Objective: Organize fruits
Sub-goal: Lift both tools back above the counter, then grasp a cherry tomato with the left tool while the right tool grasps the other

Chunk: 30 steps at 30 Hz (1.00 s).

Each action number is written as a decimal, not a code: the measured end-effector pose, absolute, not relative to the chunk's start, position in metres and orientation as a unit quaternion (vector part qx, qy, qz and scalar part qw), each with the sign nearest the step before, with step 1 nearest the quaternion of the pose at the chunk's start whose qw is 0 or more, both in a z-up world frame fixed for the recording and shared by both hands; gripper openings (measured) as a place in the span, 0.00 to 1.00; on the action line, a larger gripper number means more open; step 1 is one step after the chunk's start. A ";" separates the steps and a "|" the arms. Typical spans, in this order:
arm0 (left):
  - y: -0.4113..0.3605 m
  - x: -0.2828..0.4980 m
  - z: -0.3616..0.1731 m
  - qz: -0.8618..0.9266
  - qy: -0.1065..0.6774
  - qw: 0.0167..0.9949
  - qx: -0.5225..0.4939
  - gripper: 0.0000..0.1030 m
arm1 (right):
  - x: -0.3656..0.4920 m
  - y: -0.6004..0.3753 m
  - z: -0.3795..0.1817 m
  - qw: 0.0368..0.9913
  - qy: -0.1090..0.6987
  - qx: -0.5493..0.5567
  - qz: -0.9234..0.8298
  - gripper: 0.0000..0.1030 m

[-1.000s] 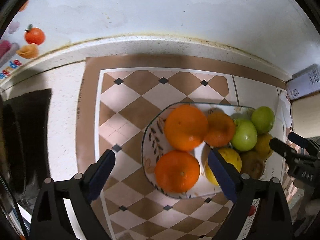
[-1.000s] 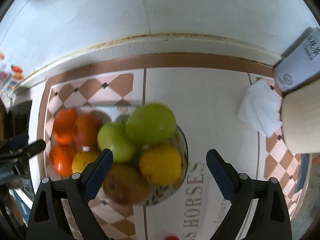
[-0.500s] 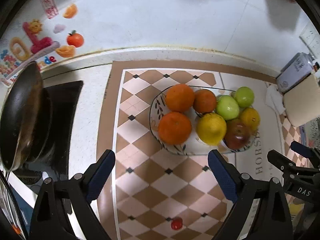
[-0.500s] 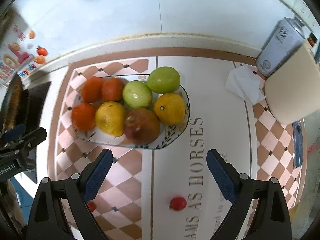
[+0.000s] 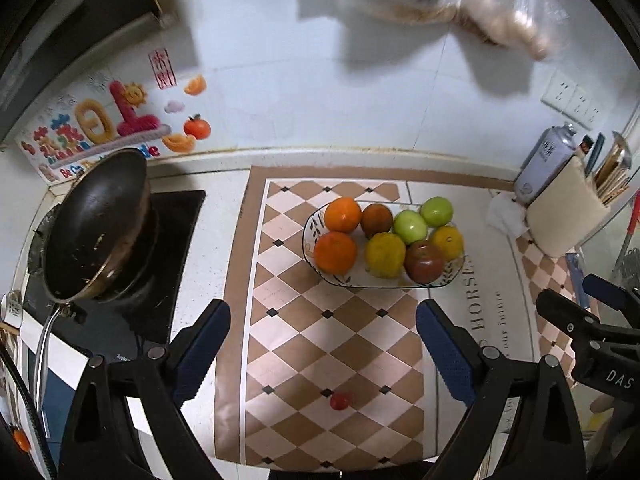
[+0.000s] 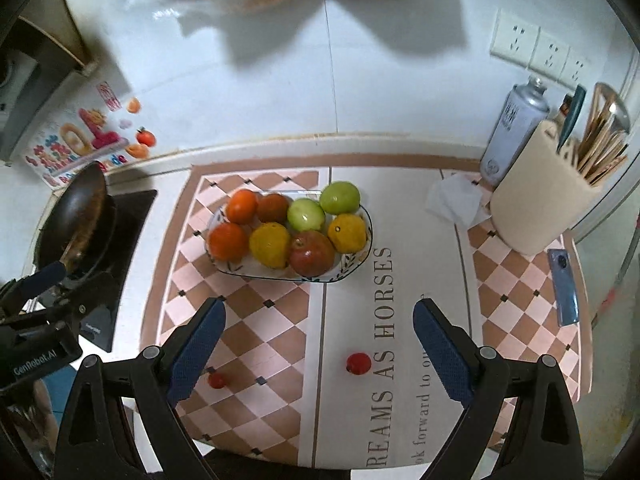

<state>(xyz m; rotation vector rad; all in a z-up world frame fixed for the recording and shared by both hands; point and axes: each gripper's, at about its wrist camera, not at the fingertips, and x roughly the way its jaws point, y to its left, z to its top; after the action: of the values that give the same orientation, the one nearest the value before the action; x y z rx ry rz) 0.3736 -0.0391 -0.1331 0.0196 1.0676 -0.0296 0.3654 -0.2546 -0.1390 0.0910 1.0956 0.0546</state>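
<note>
From the left wrist camera, the left gripper (image 5: 323, 350) hangs above the checkered mat (image 5: 304, 344) with its jaws spread wide and nothing between them. Beyond the fingertips sits the fruit plate (image 5: 448, 280), resting on the mat and reaching over onto the lettered white panel. It holds two oranges on the left (image 5: 335, 252), a darker orange (image 5: 377, 220) behind, two green apples (image 5: 409, 226) toward the back right, two yellow fruits (image 5: 385, 255) and a dark red apple (image 5: 424, 261) at the front. A small red cherry tomato (image 5: 339, 401) lies alone on the mat, well apart from the plate and between the two fingers in the view. To the left a dark pan (image 5: 94, 232) sits tilted on the stove. At the right edge part of the right gripper (image 5: 584, 320) shows, near a cream utensil holder (image 5: 560, 216)

From the right wrist camera, the right gripper (image 6: 319, 350) is likewise held wide apart and empty over the mat. The plate (image 6: 360, 264) lies ahead, fruit packed touching one another. Two cherry tomatoes lie near the fingers: one (image 6: 359, 363) on the white lettered strip, a smaller one (image 6: 217, 380) just beside the left finger (image 6: 196, 348). A spray can (image 6: 512, 132) stands behind the utensil holder (image 6: 532, 208), with a crumpled tissue (image 6: 454, 200) beside it
</note>
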 end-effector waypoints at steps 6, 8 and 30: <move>-0.041 0.350 -0.106 -0.013 0.493 0.870 0.005 0.92 | 0.339 -0.255 -0.104 0.866 0.497 0.045 0.031 0.94; -0.041 0.344 -0.098 -0.013 0.489 0.872 0.000 0.92 | 0.332 -0.254 -0.096 0.868 0.494 0.047 0.035 0.94; -0.052 0.344 -0.126 -0.016 0.528 0.849 -0.001 0.93 | 0.334 -0.277 -0.117 0.852 0.514 0.090 0.037 0.96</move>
<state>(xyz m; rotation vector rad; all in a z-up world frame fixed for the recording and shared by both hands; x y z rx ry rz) 0.3443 -0.0525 -0.1262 -0.0019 1.1127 -0.0331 0.3337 -0.2772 -0.1168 0.1903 1.0828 0.0787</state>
